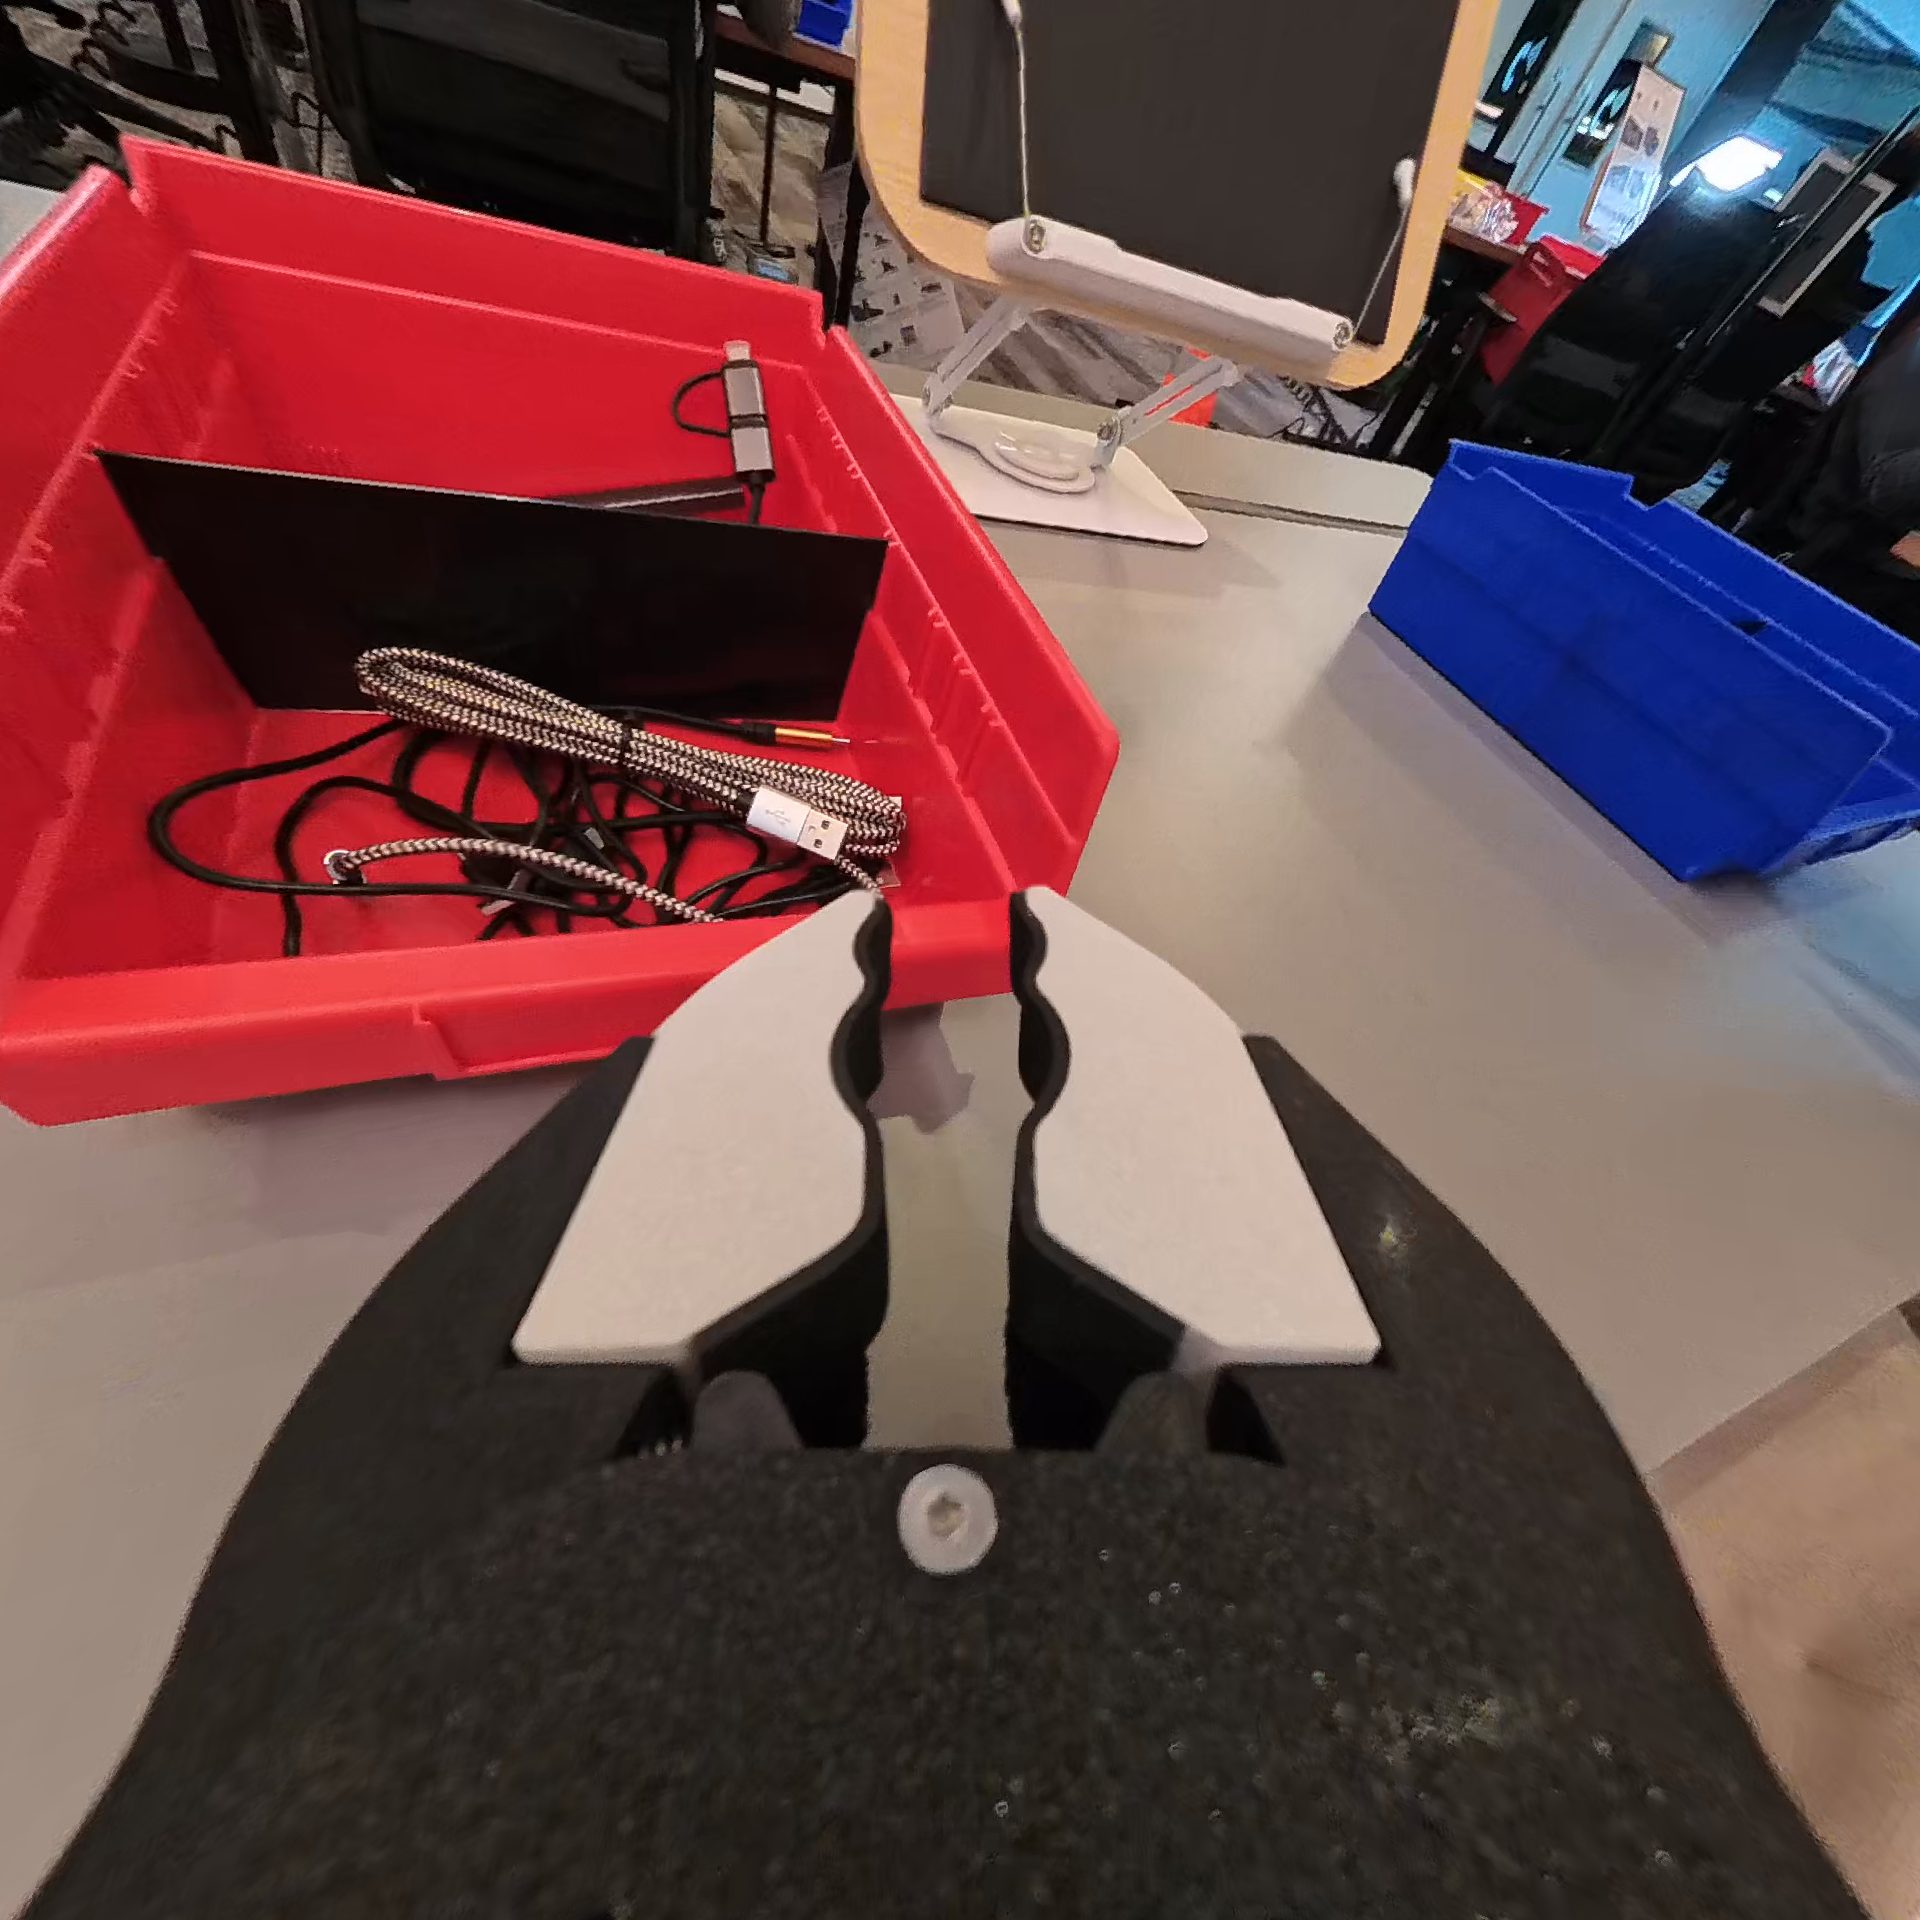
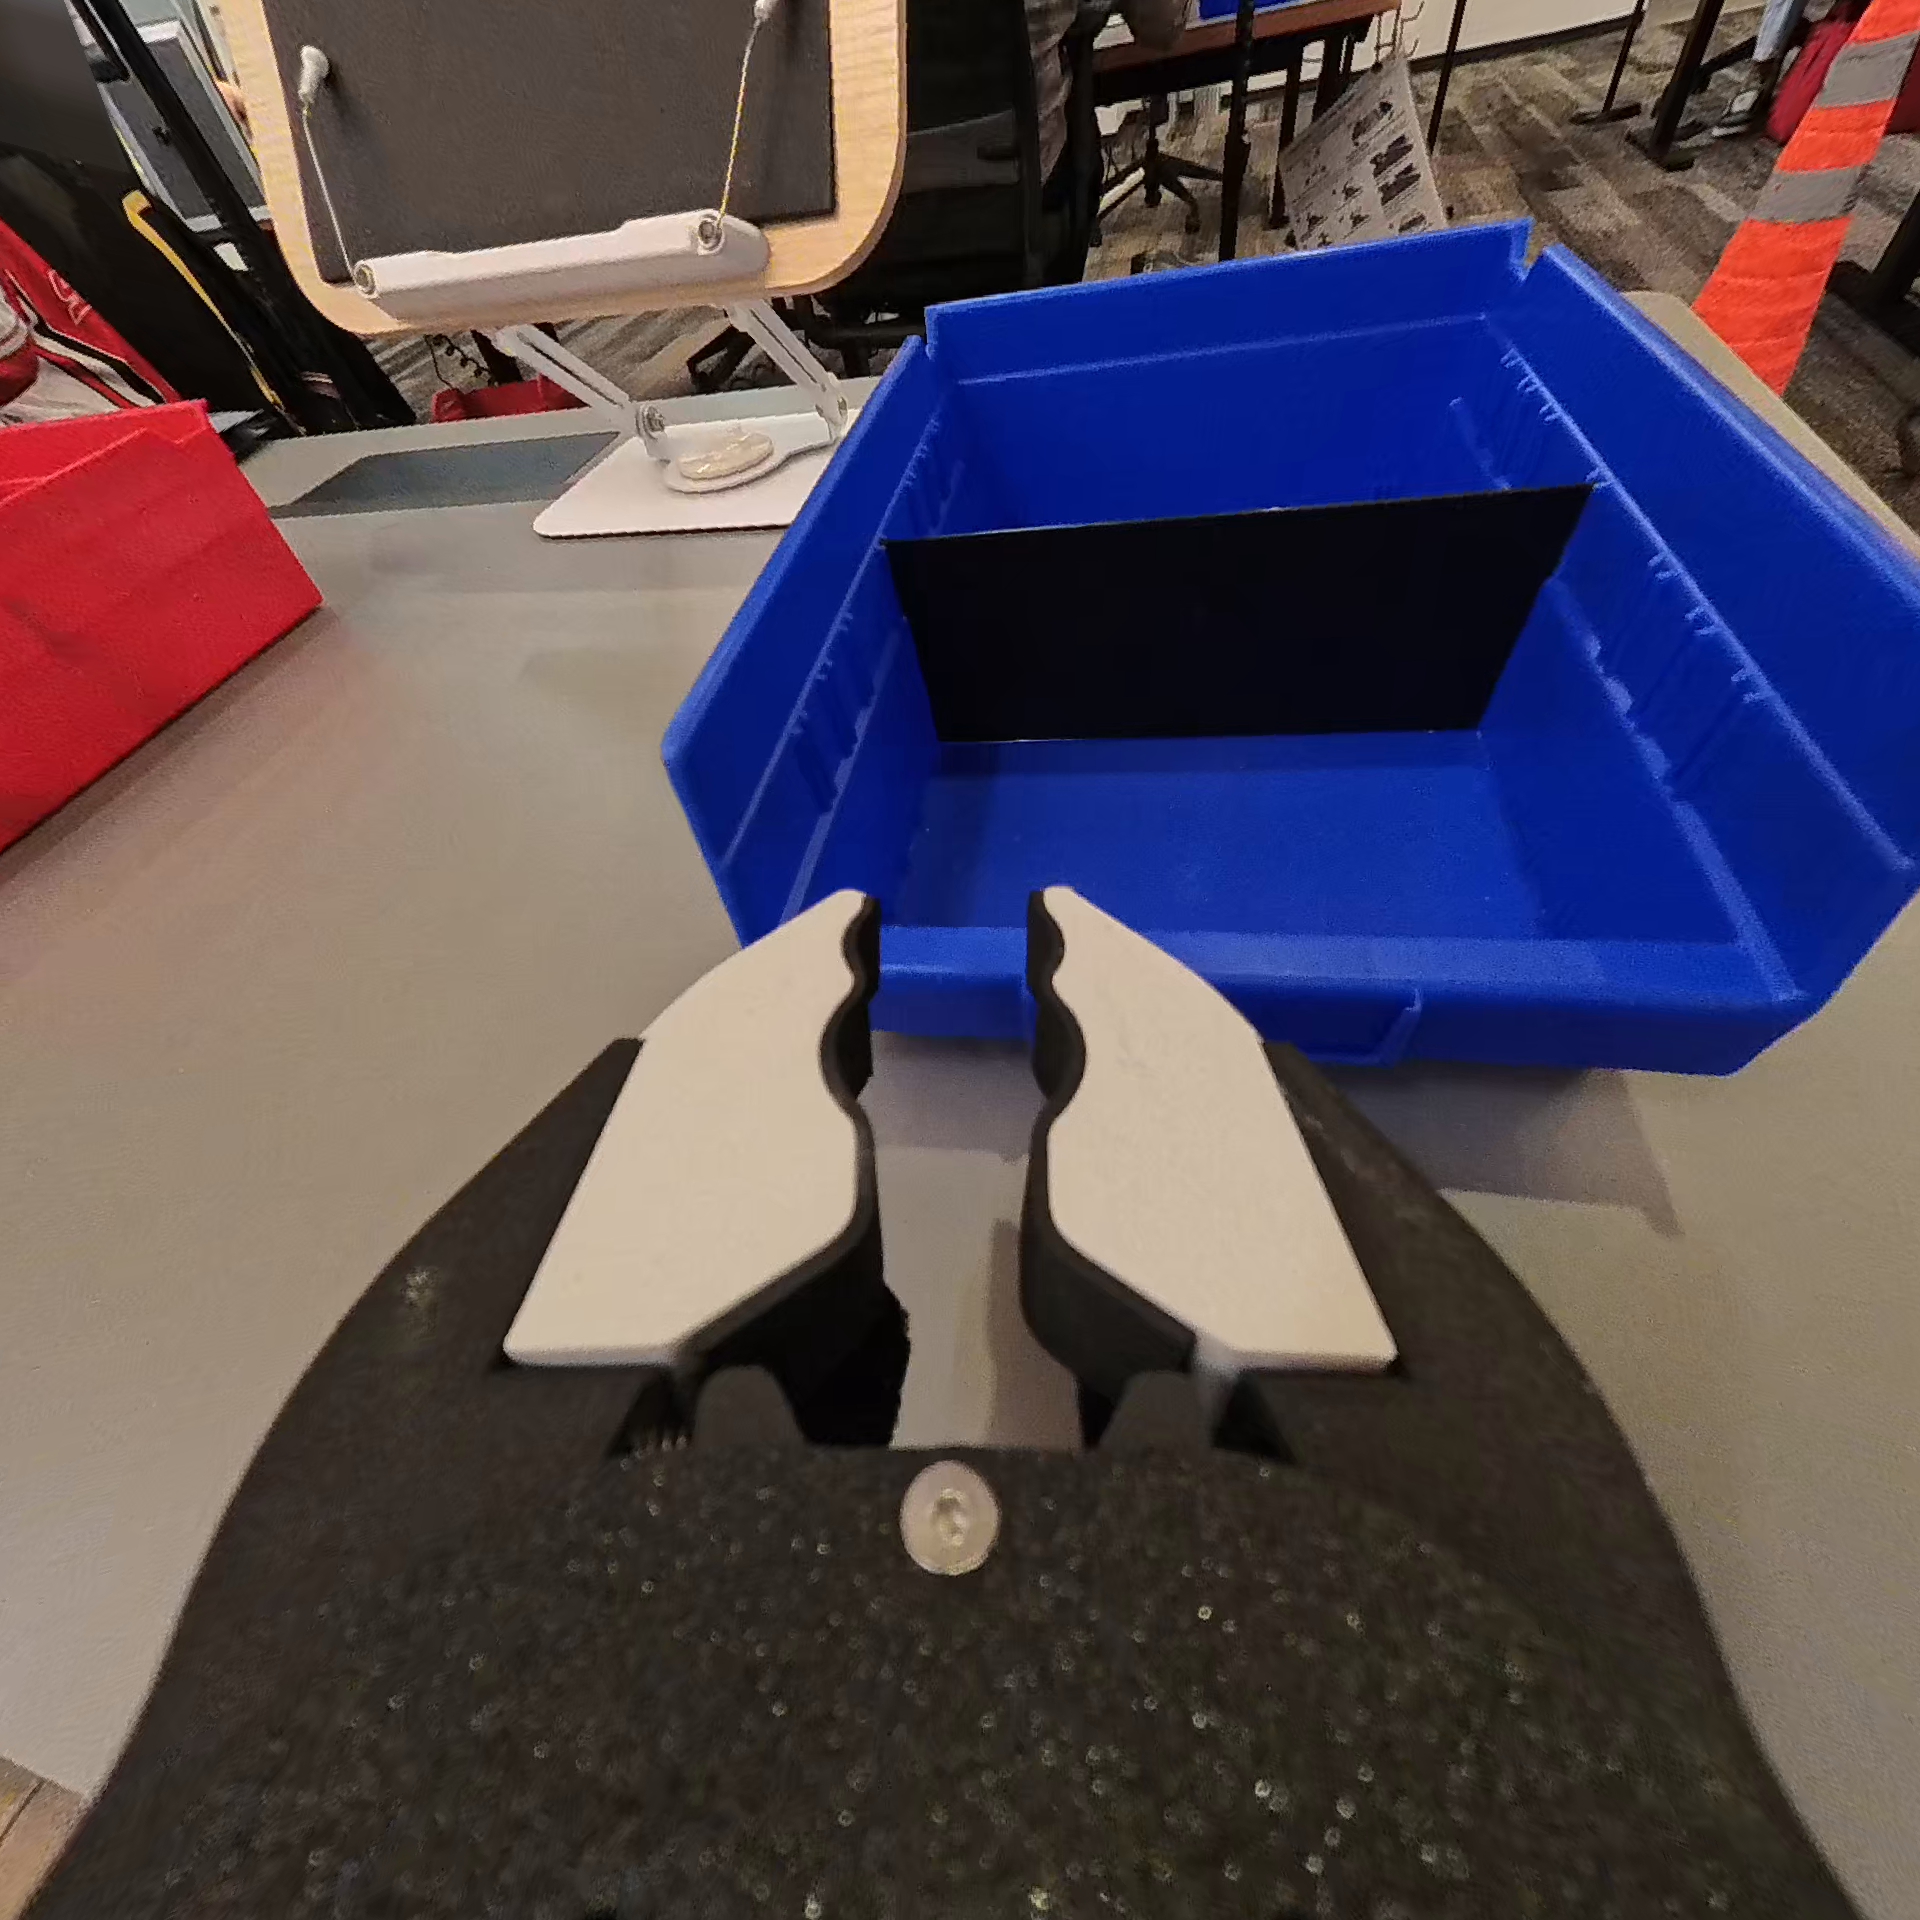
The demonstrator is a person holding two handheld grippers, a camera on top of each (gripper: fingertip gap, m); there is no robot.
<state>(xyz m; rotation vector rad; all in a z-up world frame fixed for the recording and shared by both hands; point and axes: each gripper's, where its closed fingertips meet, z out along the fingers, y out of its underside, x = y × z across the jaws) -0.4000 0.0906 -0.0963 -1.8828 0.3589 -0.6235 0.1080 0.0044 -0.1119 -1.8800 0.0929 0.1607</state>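
The left hand-held gripper (image 1: 948, 914), grey-fingered on a black speckled body, is hovering just short of the near rim of the red plastic bin (image 1: 540, 1013), jaws spread a little and pinching nothing. In the bin's near compartment, at about eleven o'clock from the fingertips, a bundled black-and-white braided USB cable (image 1: 634, 743) is lying over a tangle of thin black cables (image 1: 436, 831). A black divider panel (image 1: 499, 592) is standing behind them, and a grey adapter dongle (image 1: 748, 410) is resting in the far compartment.

The right hand-held gripper (image 2: 951, 904) is sitting spread and empty at the near rim of the blue plastic bin (image 2: 1299, 997), whose upright black divider (image 2: 1226, 623) is splitting it in two; nothing shows in its near compartment.

Judging from the tangle, any grasp there would be going best onto the tied bundle rather than the loose loops.

Both bins are resting well apart on a grey matte surface (image 2: 416, 810). At twelve o'clock a wood-framed dark board on a white folding stand (image 2: 582, 260) is standing, with office chairs and carpet beyond.
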